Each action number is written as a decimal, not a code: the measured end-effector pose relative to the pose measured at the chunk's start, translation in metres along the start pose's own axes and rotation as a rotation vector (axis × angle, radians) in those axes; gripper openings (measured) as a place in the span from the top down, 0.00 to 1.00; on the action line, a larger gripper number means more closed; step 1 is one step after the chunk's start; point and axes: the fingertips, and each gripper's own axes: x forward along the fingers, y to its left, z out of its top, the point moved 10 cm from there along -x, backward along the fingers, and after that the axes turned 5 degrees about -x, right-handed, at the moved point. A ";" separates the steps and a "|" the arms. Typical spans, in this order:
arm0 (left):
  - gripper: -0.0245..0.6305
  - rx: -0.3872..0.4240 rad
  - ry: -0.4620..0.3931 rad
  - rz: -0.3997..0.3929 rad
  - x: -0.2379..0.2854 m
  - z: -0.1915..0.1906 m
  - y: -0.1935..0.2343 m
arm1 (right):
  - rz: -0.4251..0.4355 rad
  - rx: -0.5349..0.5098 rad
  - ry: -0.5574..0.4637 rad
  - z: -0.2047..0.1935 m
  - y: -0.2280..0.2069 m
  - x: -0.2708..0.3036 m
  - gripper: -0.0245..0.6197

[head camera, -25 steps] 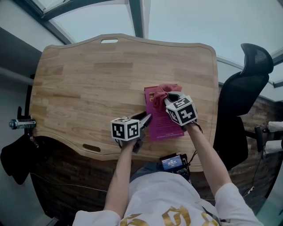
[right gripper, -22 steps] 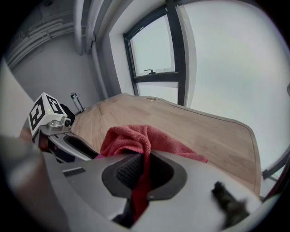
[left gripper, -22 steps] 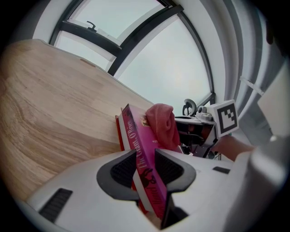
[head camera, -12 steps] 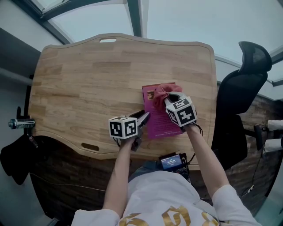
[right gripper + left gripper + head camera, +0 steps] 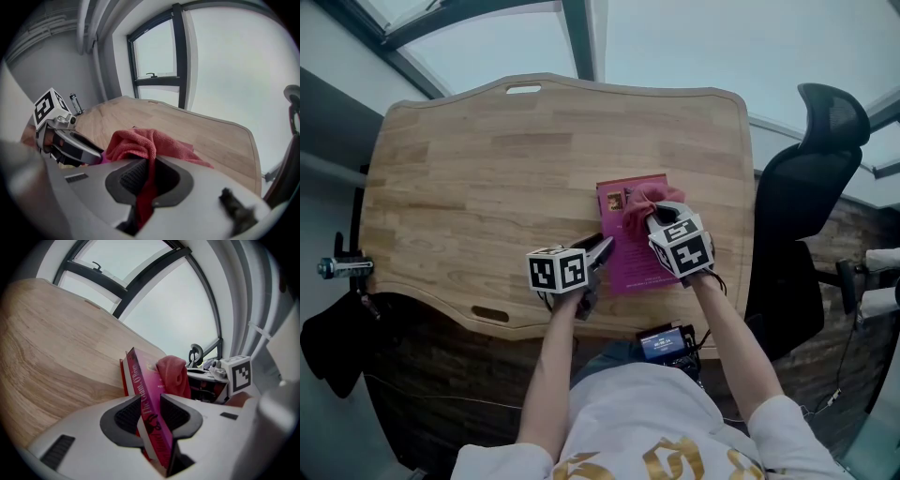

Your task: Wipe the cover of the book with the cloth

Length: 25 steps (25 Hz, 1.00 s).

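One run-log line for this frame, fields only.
left gripper: shut on book edge | right gripper: shut on cloth | cloth: on book cover | book: on table

Magenta book (image 5: pixel 142 389) spine reads "The Giant, O'Brie…", the end hidden. Cover print and gold shirt (image 5: pixel 661 441) lettering are illegible.

Closed magenta book (image 5: pixel 626 258) flat on the wooden surface (image 5: pixel 487 169) near its right front edge, spine side clamped in the left gripper (image 5: pixel 151 403), bunched pink-red cloth (image 5: pixel 637 208) on the cover, pinched by the right gripper (image 5: pixel 149 171)
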 end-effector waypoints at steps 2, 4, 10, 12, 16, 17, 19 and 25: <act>0.76 0.000 0.001 -0.002 0.001 0.000 0.000 | -0.002 0.005 0.001 -0.002 0.001 -0.001 0.90; 0.76 0.001 0.002 -0.004 0.001 0.000 0.000 | -0.004 0.010 0.002 -0.003 0.003 -0.003 0.90; 0.76 0.003 0.004 0.000 0.000 0.001 0.000 | -0.009 0.017 0.004 -0.009 0.010 -0.009 0.90; 0.76 0.001 0.005 -0.002 0.000 0.001 0.000 | -0.009 0.019 0.003 -0.011 0.011 -0.010 0.90; 0.76 0.007 0.009 0.002 0.001 0.000 0.001 | -0.014 0.016 0.002 -0.015 0.016 -0.013 0.90; 0.76 0.010 0.009 0.004 0.001 0.001 0.001 | -0.015 0.013 0.002 -0.016 0.017 -0.014 0.90; 0.76 0.020 0.006 0.003 0.000 0.003 -0.001 | -0.017 0.011 0.003 -0.018 0.019 -0.015 0.90; 0.76 0.030 0.002 0.002 -0.001 0.005 -0.003 | -0.013 0.024 0.003 -0.023 0.024 -0.019 0.90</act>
